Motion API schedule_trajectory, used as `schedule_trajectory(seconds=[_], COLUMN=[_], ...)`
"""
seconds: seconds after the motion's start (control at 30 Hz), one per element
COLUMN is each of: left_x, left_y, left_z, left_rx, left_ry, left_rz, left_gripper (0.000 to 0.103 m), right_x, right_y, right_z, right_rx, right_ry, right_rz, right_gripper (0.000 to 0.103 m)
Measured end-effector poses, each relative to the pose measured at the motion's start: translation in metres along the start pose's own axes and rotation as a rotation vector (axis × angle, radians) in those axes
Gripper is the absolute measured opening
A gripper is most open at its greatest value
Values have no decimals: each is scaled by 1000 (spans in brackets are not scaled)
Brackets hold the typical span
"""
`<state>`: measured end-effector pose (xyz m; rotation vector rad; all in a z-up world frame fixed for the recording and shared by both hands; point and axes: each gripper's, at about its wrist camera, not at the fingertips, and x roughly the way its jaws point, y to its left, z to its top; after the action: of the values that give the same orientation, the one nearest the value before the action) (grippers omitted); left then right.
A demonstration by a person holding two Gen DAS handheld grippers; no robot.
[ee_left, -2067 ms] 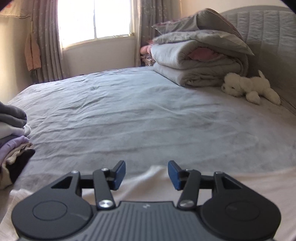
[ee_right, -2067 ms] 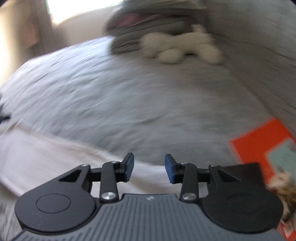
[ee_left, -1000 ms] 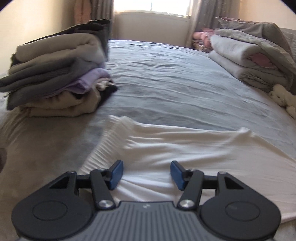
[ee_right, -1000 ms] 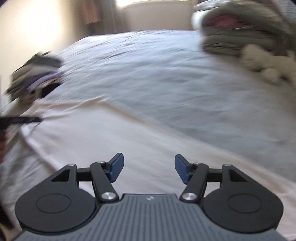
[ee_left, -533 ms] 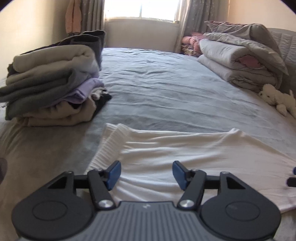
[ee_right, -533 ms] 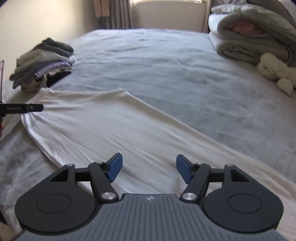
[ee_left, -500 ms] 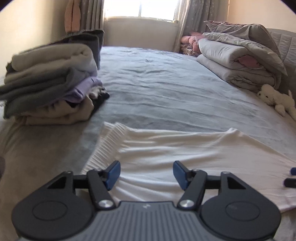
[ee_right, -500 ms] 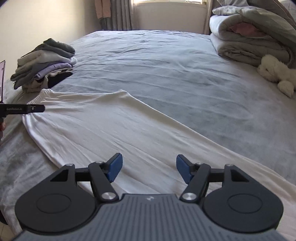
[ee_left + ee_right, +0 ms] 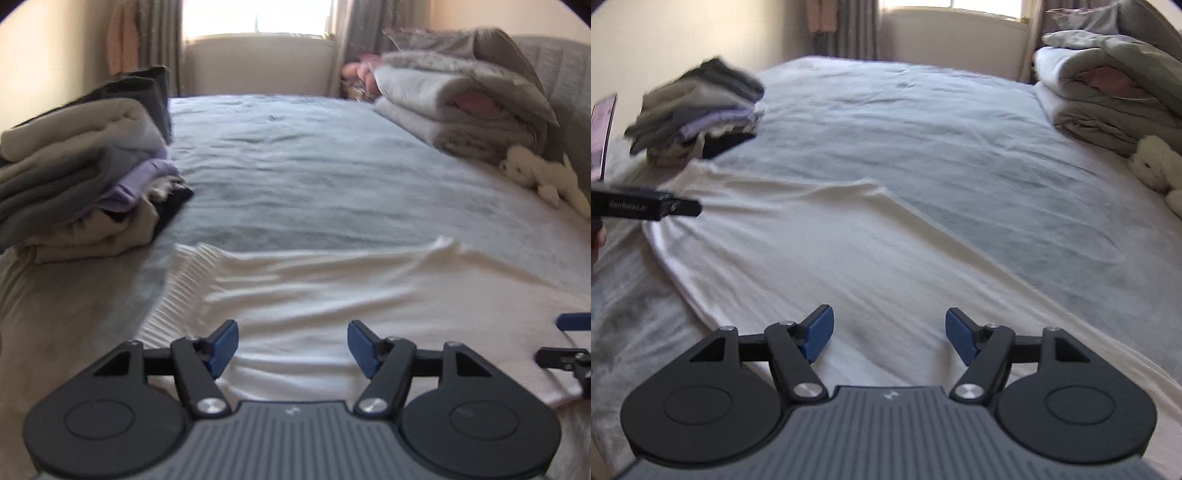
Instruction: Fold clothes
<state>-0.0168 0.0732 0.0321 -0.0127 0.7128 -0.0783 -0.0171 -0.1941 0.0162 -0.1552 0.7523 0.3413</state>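
Left-wrist view showed the left gripper (image 9: 291, 345) low over the near edge of a cream garment (image 9: 351, 295), its blue-padded fingers (image 9: 223, 341) spread wide and gripping nothing, apparently poised above the end with the ribbed band (image 9: 177, 291), likely so that an edge could be taken there. The garment lay spread flat across the grey bed (image 9: 314, 177), thin and soft, with shallow ripples running sideways. To its left sat a stack of folded clothes (image 9: 81, 166), thick fleecy pieces in grey, beige and lilac, kept clear of the working area. A folded quilt (image 9: 461, 107) and a white plush toy (image 9: 543, 177) rested at the far right. Right-wrist view showed the right gripper (image 9: 889, 334) over the other end of the same cloth (image 9: 831, 266), its fingers (image 9: 960, 338) likewise wide apart and empty. From here the garment tapered into a long panel running down to the right, which looked like trouser legs, though I could not be sure. Both grippers sitting at opposite ends suggested the piece was laid out for a lengthwise fold, yet the flat cloth showed no fold.
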Motion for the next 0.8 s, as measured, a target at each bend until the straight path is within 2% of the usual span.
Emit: schedule_trajectory(seconds=[0.1, 0.27, 0.47, 0.73, 0.8], left_x=[6, 6, 8, 10, 10], left_y=[-2, 2, -3, -6, -6], left_z=[-3, -3, -2, 0, 0], left_rx=[16, -5, 3, -2, -5], left_ry=[16, 22, 36, 50, 54], left_rz=[14, 24, 48, 69, 72], left_gripper=[67, 67, 67, 68, 68], right_x=[8, 5, -7, -25, -33], right_y=[5, -11, -37, -73, -89], right_z=[-2, -8, -17, -34, -41], right_rx=[-27, 6, 65, 140, 192], right_ry=[13, 14, 19, 28, 26], right_rz=[-23, -1, 7, -50, -70], right_gripper=[73, 82, 82, 81, 81])
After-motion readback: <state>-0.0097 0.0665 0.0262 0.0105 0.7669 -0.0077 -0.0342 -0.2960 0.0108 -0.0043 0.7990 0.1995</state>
